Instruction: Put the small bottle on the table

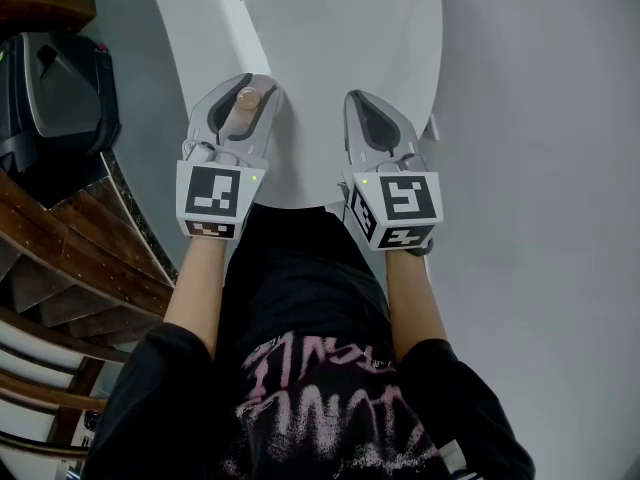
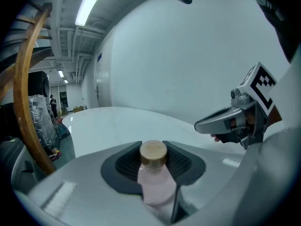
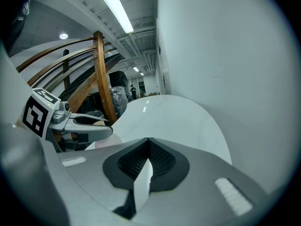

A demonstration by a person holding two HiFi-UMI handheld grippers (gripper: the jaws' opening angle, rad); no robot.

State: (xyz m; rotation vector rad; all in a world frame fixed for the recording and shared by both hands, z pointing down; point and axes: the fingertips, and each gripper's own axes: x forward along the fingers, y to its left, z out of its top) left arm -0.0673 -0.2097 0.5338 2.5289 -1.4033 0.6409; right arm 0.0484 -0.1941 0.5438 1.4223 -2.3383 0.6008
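Of the bottle (image 1: 248, 97) only the cap shows from above, the rest hidden inside the left gripper (image 1: 246, 82); the table (image 1: 340, 28) runs off the top edge.

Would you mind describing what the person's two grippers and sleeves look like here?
Both the left gripper and right gripper have smooth light-grey shells tapering to rounded tips, with dark ribbed pads inside the jaws. Each carries a white cube printed with black square markers and a small green light. No cables show. The person wears a black short-sleeved shirt with pink print.
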